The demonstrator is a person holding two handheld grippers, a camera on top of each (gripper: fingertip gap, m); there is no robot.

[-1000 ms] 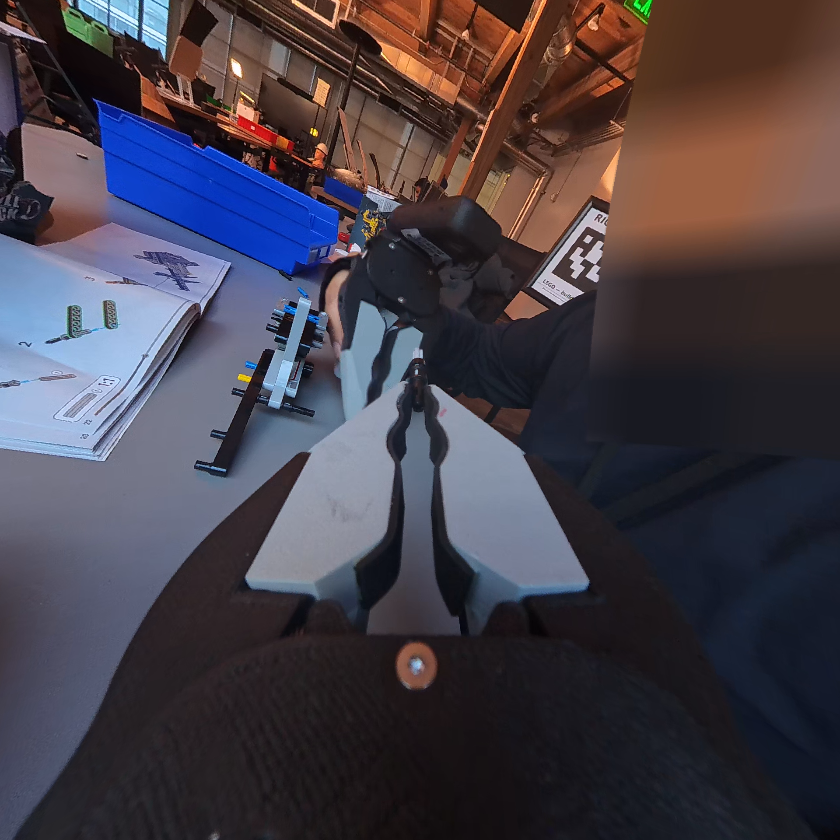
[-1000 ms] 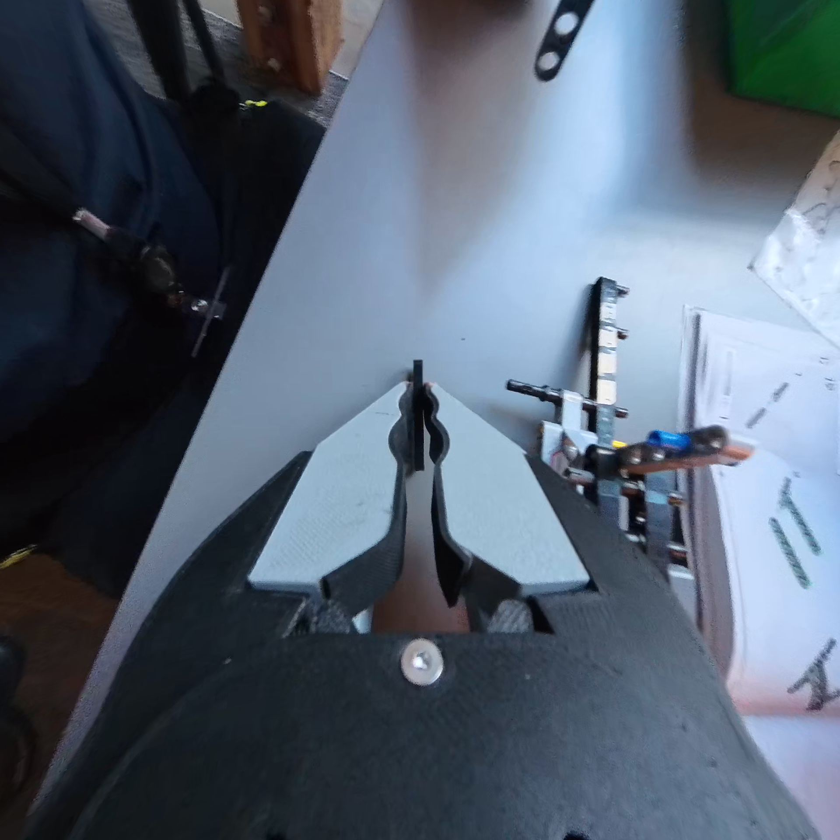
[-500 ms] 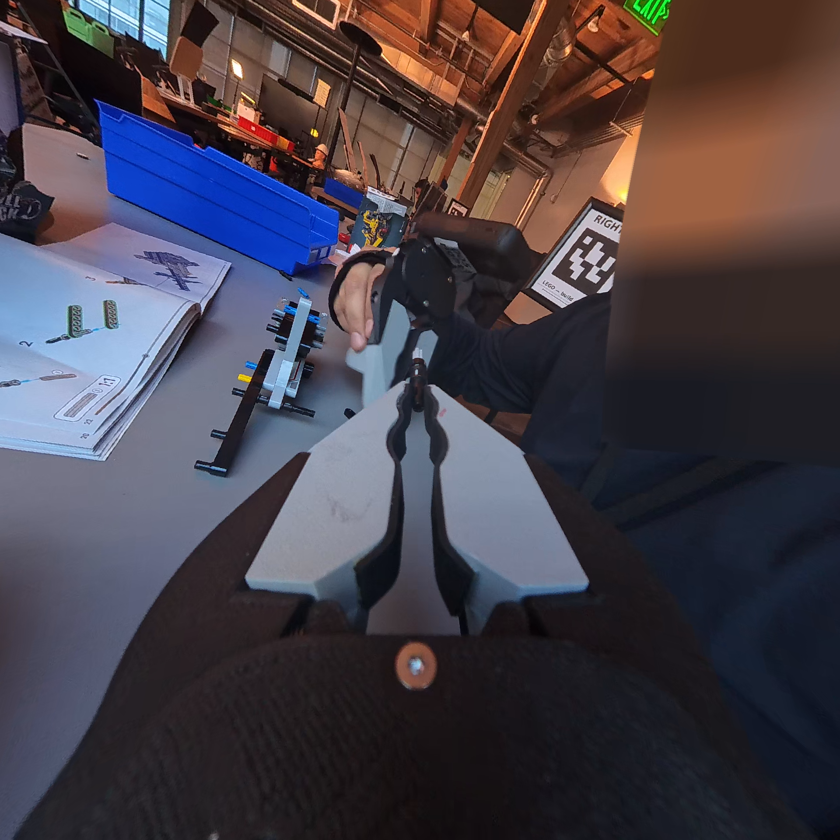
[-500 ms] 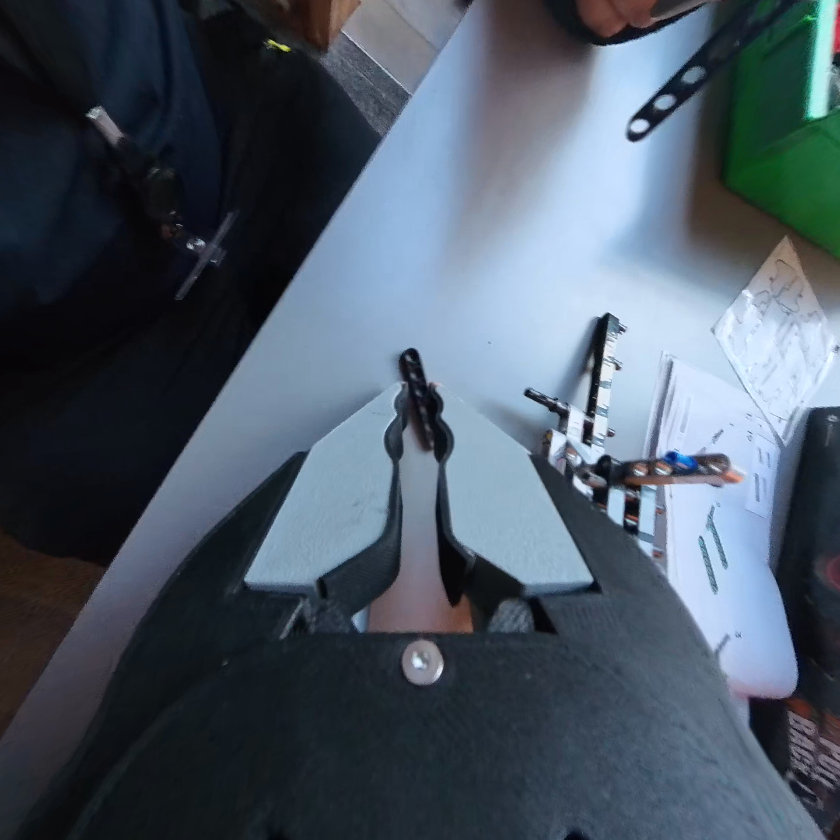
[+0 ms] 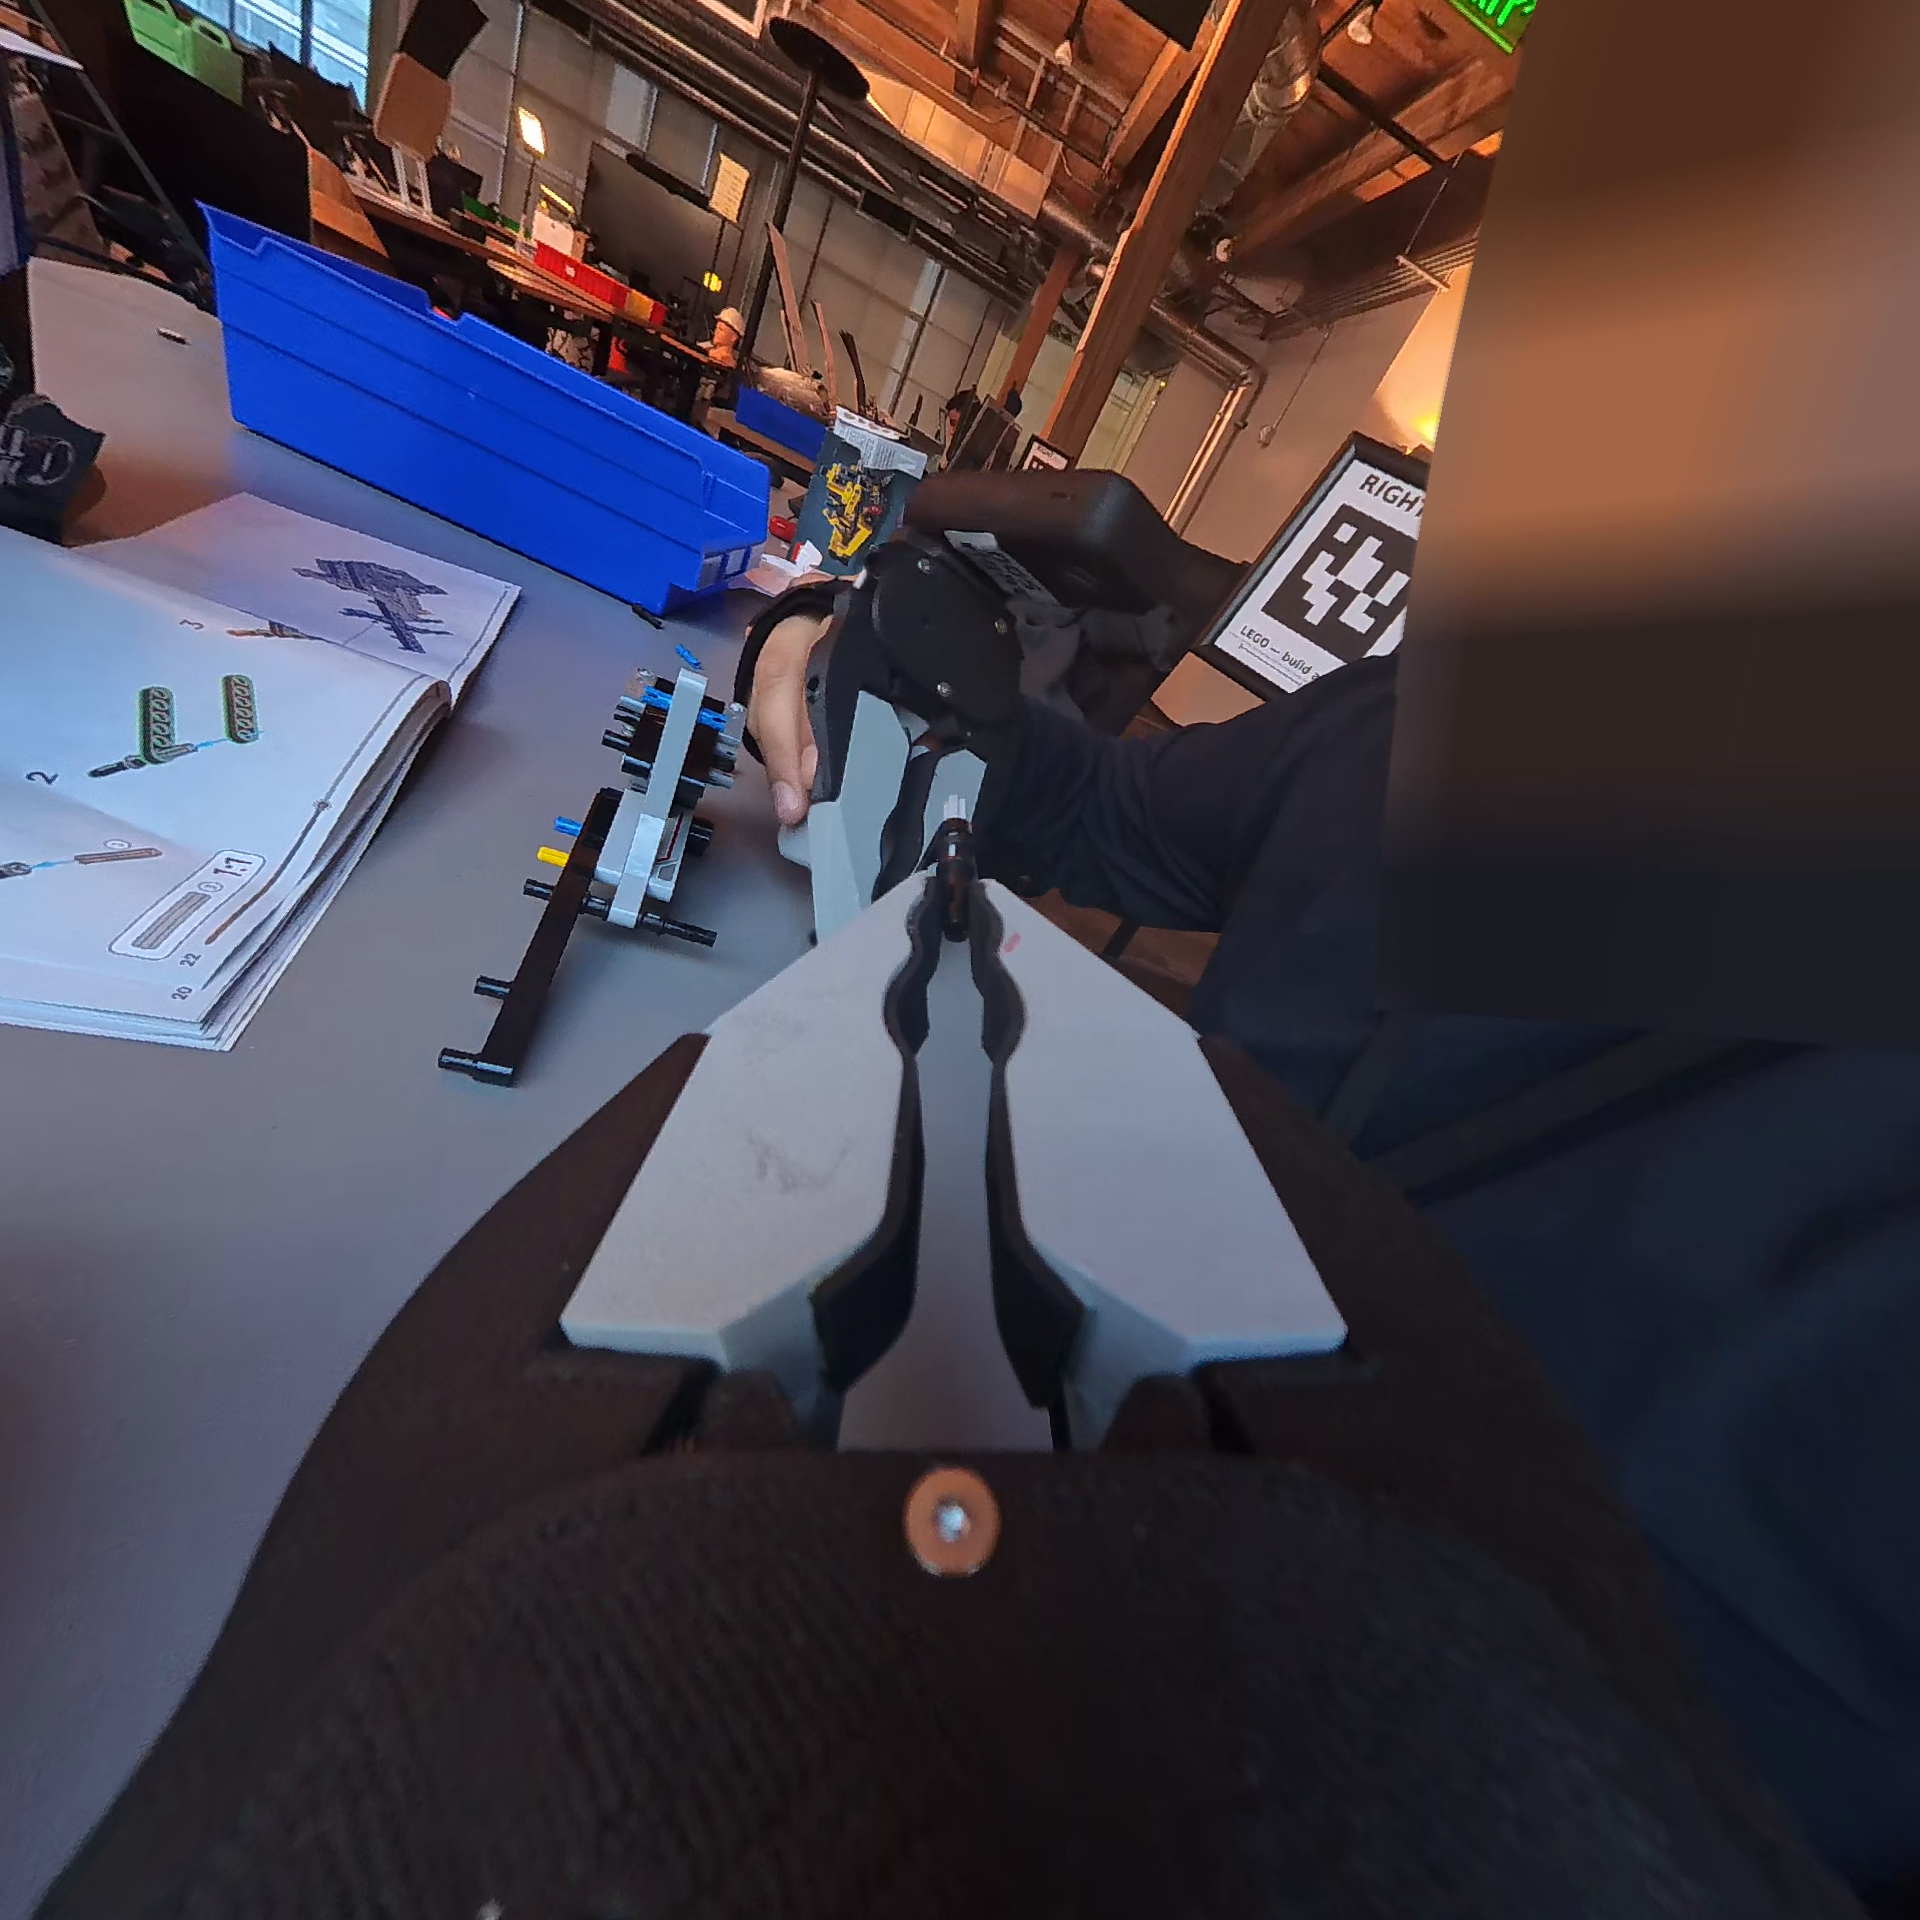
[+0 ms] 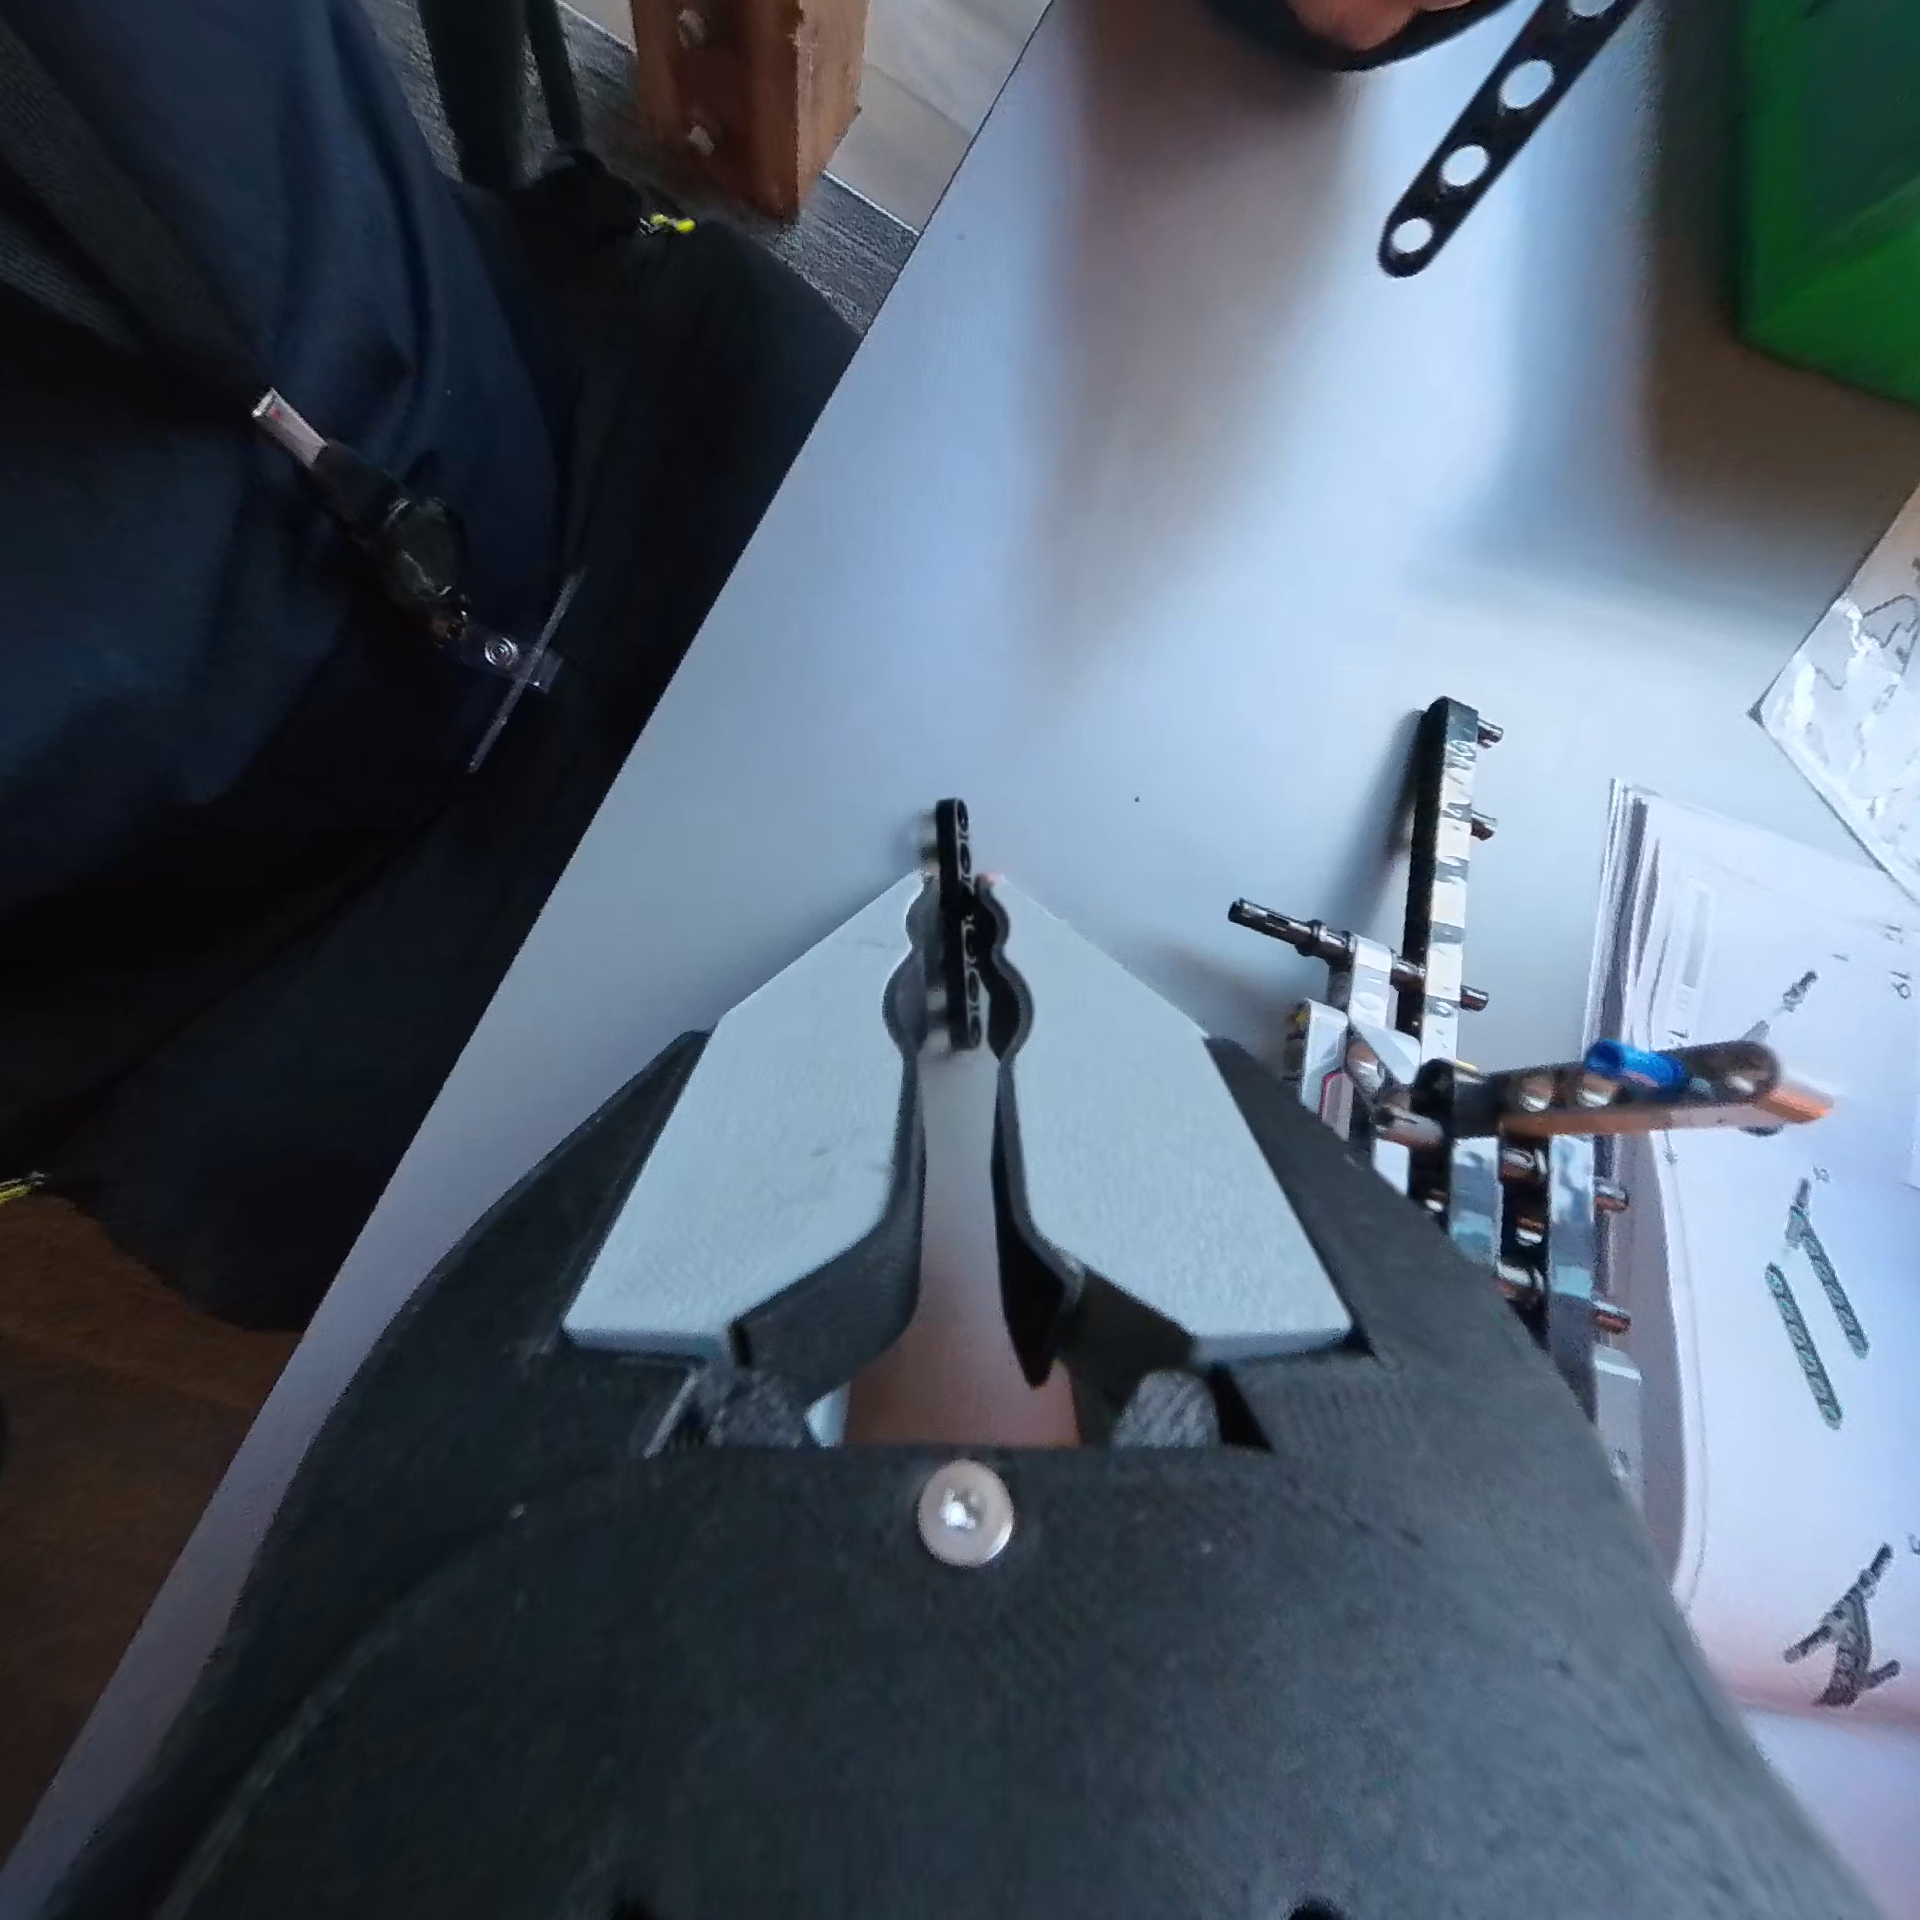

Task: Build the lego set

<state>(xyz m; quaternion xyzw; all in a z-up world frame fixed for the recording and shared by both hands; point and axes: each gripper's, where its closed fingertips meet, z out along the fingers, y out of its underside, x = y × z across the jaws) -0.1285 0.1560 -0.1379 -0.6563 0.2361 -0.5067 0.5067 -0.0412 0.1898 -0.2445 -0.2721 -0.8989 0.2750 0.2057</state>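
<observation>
My left gripper (image 5: 954,896) is shut on a thin black lego piece (image 5: 953,847) seen end-on at its tips, held above the grey table (image 5: 260,1195). My right gripper (image 6: 961,883) is shut on a short black beam with holes (image 6: 958,935), upright over the table near its edge. The right gripper also shows in the left wrist view (image 5: 878,831), just beyond my left fingertips. The partly built black, grey and white lego assembly (image 5: 649,831) lies on the table; it also shows in the right wrist view (image 6: 1444,1039), right of my right gripper. A long black beam with holes (image 6: 1507,135) sticks in from the top there.
An open instruction booklet (image 5: 208,748) lies left of the assembly and shows in the right wrist view (image 6: 1787,1403). A blue bin (image 5: 468,416) stands behind. A green bin (image 6: 1829,187) and a sticker sheet (image 6: 1860,686) lie at the right. The table edge (image 6: 665,790) runs beside a person's dark blue clothing. Some 15 cm of space lies between my two pairs of fingers.
The right gripper has swung to the right, then back closer to my left fingertips, and has turned so the short beam's holes show. The left gripper has stayed nearly still.
</observation>
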